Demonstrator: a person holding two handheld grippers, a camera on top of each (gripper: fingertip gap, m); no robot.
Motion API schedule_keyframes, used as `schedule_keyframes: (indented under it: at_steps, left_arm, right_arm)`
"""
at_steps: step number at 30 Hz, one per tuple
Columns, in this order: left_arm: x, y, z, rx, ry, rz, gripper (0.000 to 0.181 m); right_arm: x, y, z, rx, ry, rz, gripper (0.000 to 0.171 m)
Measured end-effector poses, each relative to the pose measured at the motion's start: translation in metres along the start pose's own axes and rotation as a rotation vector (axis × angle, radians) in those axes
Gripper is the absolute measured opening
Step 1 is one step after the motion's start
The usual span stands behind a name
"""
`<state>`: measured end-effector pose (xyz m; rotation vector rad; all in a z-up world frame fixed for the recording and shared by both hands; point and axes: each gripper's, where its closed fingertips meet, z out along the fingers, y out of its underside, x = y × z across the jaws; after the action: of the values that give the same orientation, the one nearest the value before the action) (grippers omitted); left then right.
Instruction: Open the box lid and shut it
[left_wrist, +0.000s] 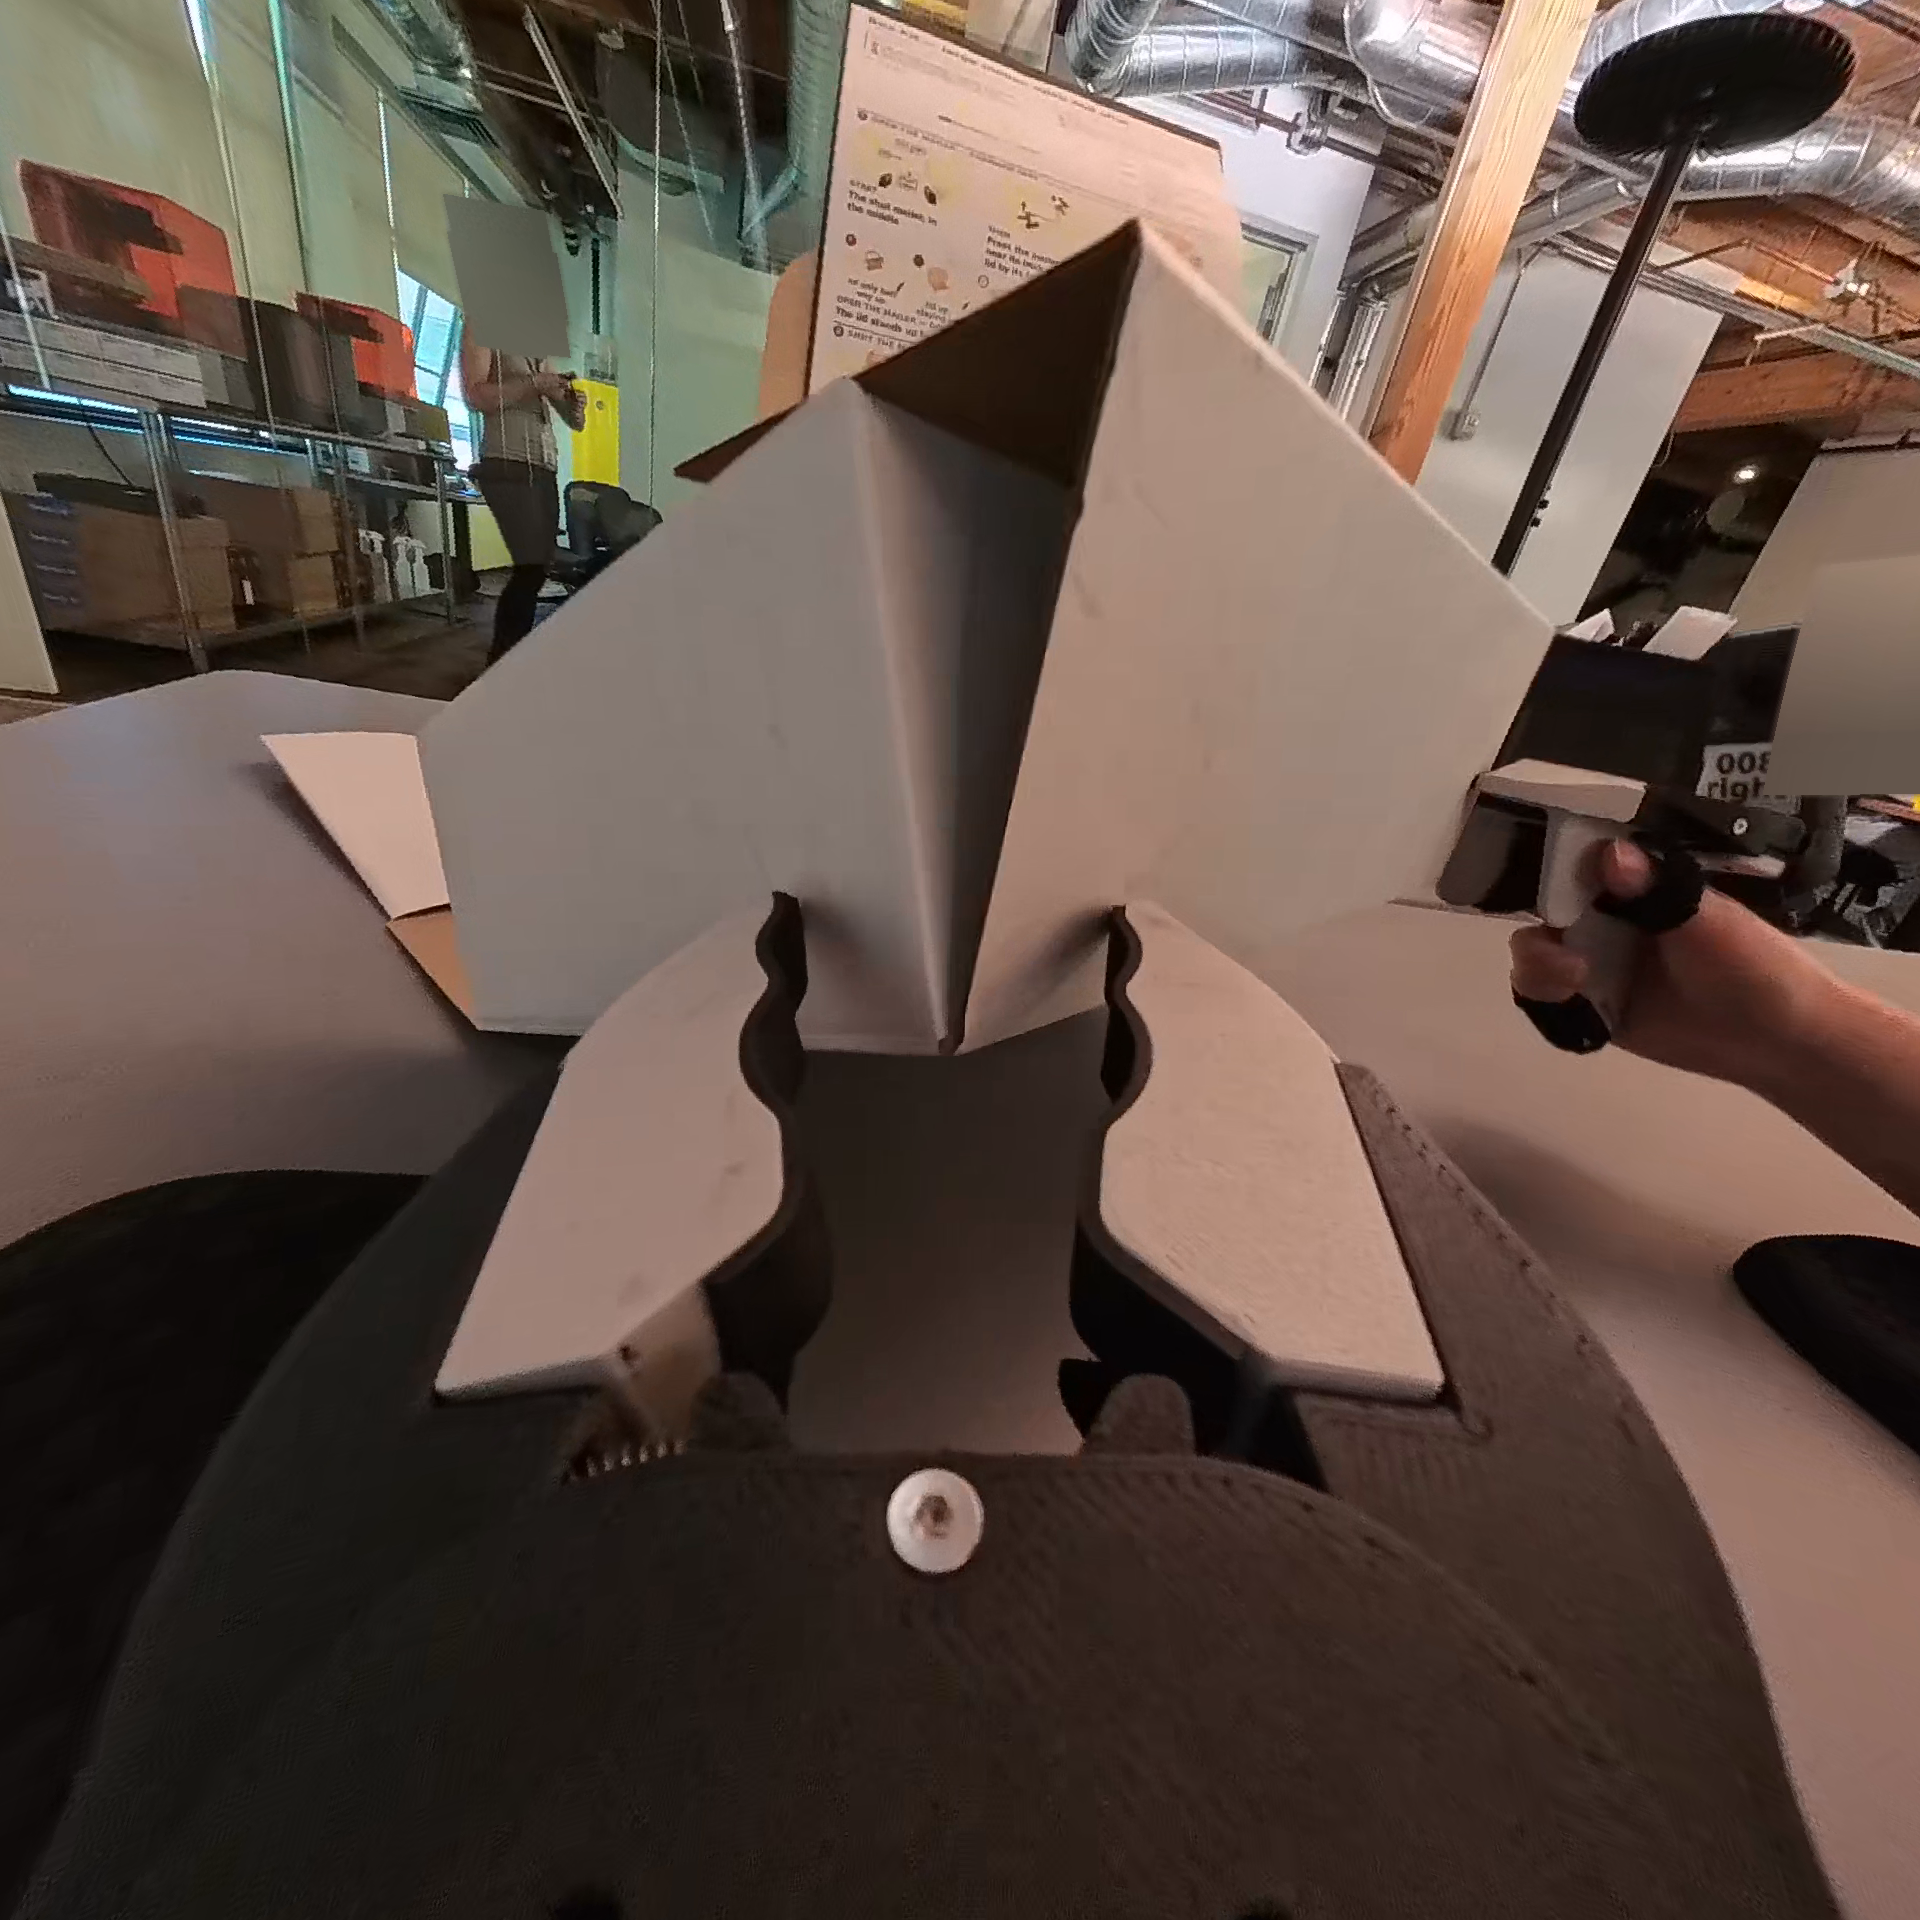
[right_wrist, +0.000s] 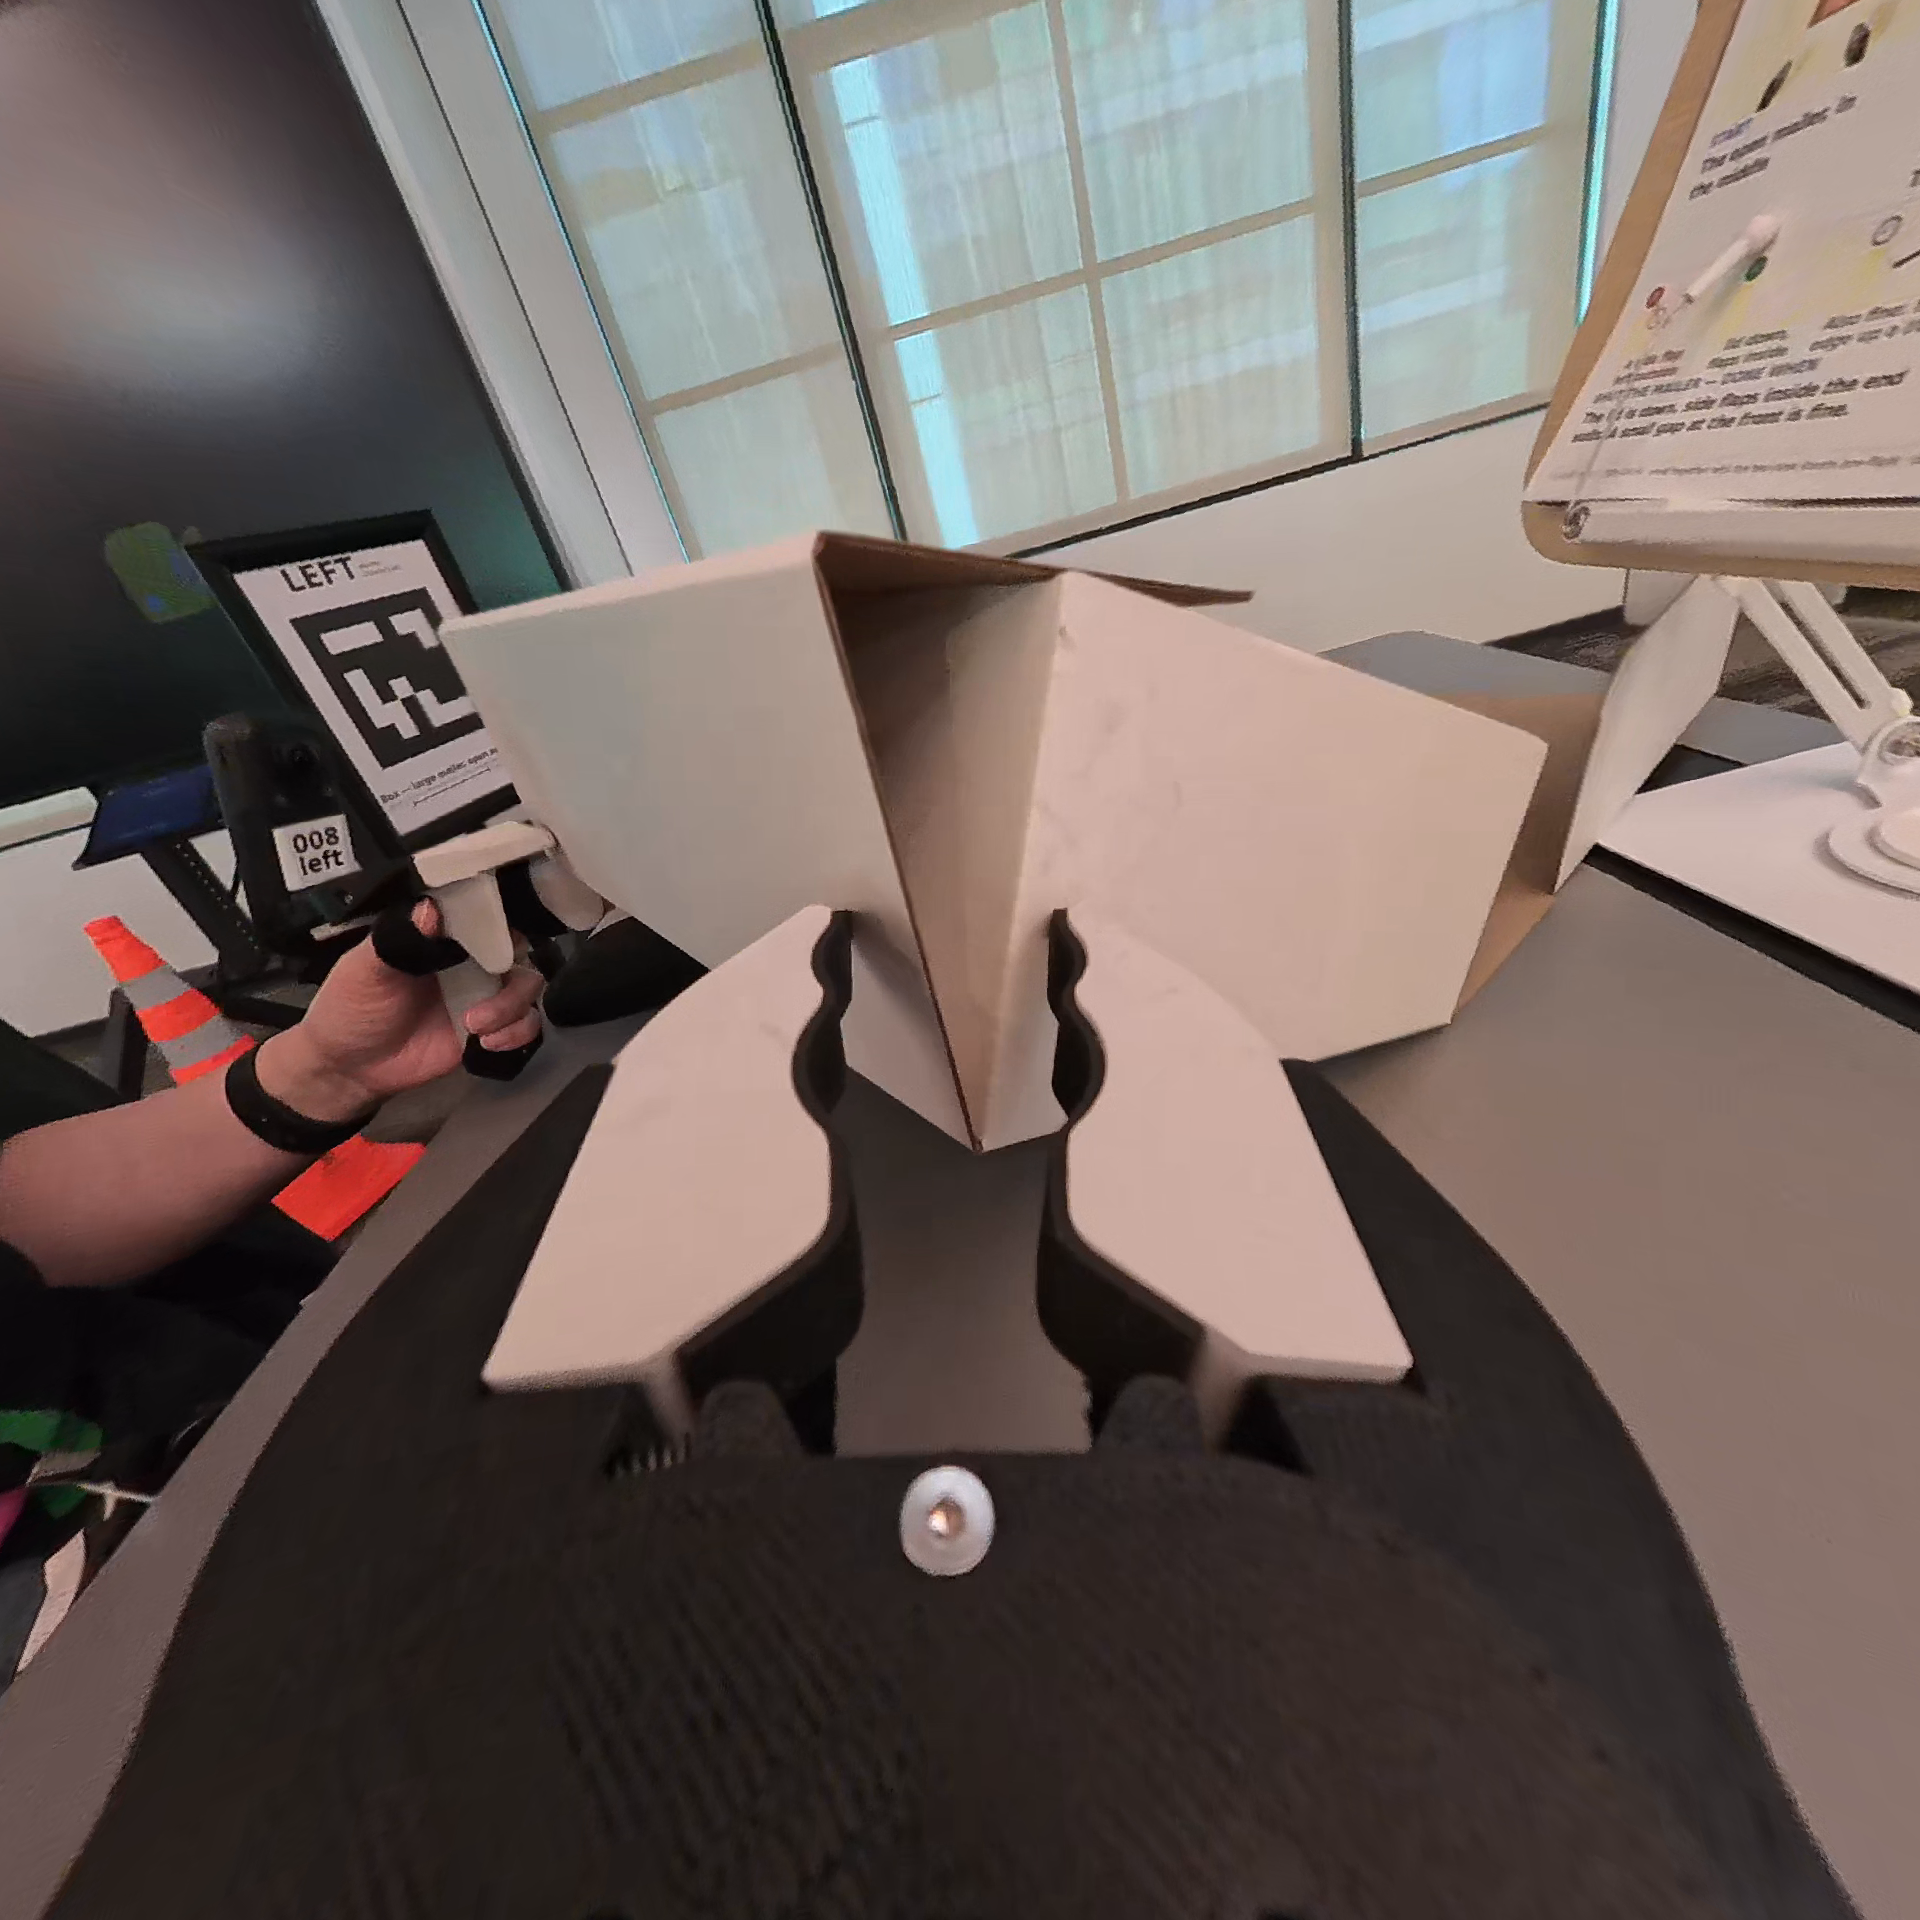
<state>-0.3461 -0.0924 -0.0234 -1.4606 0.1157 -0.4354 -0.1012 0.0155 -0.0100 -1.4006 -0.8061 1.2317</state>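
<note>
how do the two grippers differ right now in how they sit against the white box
The left gripper meets the white box at one end corner, the right gripper at the opposite end. In the left wrist view the box's fold leans right; in the right wrist view it leans left. Shared: both are open, fingers straddling a corner fold, with visible gaps beside the cardboard.

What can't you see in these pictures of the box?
- Inside of the white box: hidden in both wrist views by its own walls and folded flap.
- Whether the left gripper or the right gripper touches the box corner: unclear in either view.
- Person's head, left wrist view: covered by a blur patch.
</note>
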Motion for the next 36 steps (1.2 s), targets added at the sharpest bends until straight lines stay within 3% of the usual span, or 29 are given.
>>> schedule_keyframes:
  at_steps: [4, 7, 11, 15, 27, 29, 32, 36]
  left_arm:
    - [-0.003, -0.001, 0.000, -0.008, 0.006, -0.010, 0.056]
    - [-0.001, 0.001, 0.002, -0.025, 0.021, -0.004, 0.056]
    - [0.000, 0.002, 0.006, -0.028, 0.029, 0.005, 0.055]
    - [0.000, 0.002, 0.007, -0.039, 0.037, 0.017, 0.056]
    - [0.000, -0.027, 0.011, -0.072, 0.126, 0.169, 0.092]
    - [-0.001, -0.033, 0.013, -0.056, 0.117, 0.188, 0.091]
    - [-0.003, -0.038, 0.015, -0.026, 0.114, 0.201, 0.075]
    - [-0.003, -0.029, 0.021, -0.049, 0.133, 0.161, 0.066]
  right_arm:
    - [0.000, -0.008, 0.007, -0.003, -0.004, -0.010, 0.041]
    - [0.006, -0.012, 0.012, -0.022, 0.032, -0.031, 0.059]
    - [0.011, -0.016, 0.017, -0.039, 0.049, -0.047, 0.066]
    - [0.017, -0.016, 0.018, -0.031, 0.052, -0.019, 0.059]
    - [0.015, -0.007, 0.023, -0.062, 0.018, 0.002, 0.058]
    - [0.014, -0.006, 0.023, -0.074, 0.012, -0.007, 0.059]
    - [0.013, -0.007, 0.023, -0.092, -0.001, -0.034, 0.063]
    - [0.015, -0.005, 0.029, -0.141, -0.003, -0.048, 0.088]
